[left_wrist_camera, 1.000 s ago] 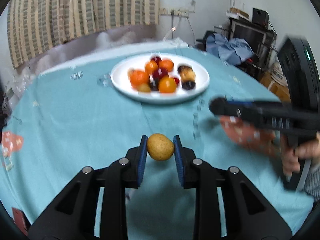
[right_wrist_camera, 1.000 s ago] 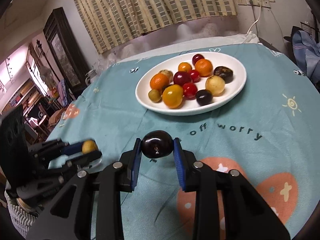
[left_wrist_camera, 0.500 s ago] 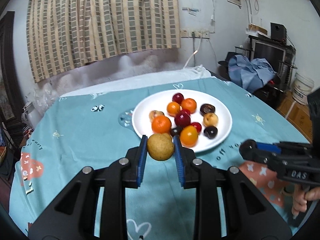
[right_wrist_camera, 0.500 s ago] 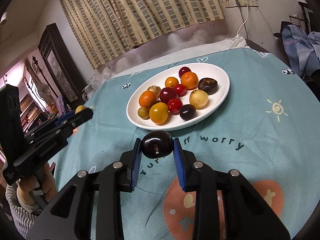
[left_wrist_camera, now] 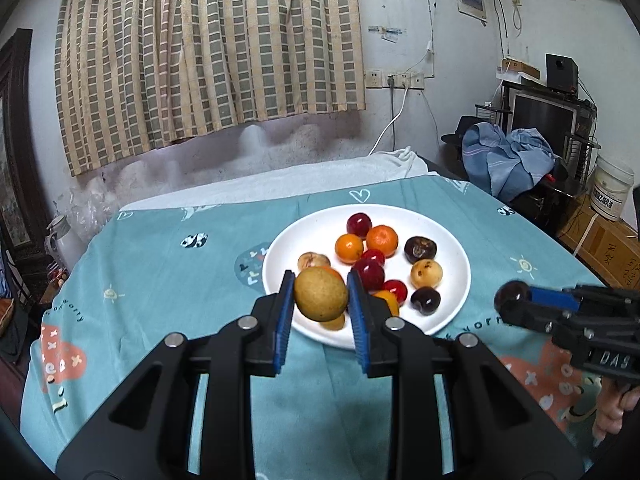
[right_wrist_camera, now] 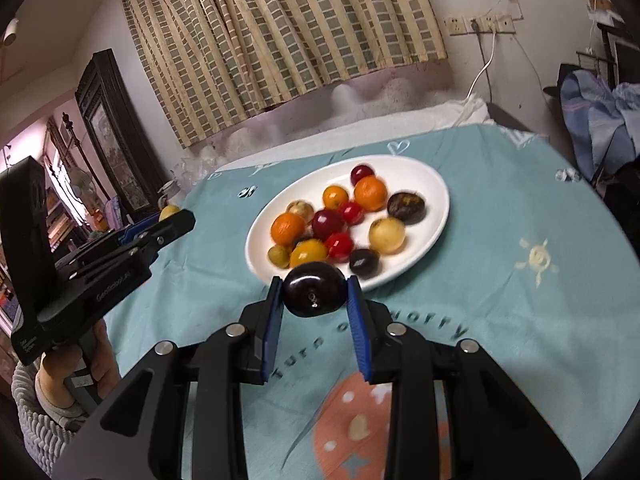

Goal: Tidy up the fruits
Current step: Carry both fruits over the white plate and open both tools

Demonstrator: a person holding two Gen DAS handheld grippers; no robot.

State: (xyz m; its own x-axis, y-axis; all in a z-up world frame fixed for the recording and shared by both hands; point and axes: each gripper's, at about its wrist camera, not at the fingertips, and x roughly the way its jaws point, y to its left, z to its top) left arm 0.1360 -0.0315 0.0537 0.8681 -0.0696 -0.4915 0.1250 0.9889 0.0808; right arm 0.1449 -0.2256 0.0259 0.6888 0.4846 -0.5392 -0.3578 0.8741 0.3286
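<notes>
Blue-padded jaws of the left gripper (left_wrist_camera: pixel 321 298) clench a round yellow-brown fruit (left_wrist_camera: pixel 321 294) in the air over the near rim of the oval white plate (left_wrist_camera: pixel 452 300), while the right gripper (right_wrist_camera: pixel 314 294) grasps a glossy dark plum (right_wrist_camera: pixel 313 289) just short of that plate, above the teal printed cloth on the table (right_wrist_camera: pixel 520 320). About a dozen small fruits, orange, red, yellow and dark, already lie gathered on the plate; judging by what shows, these two carried pieces are all that is left to set down, and no loose fruit shows elsewhere on the cloth
</notes>
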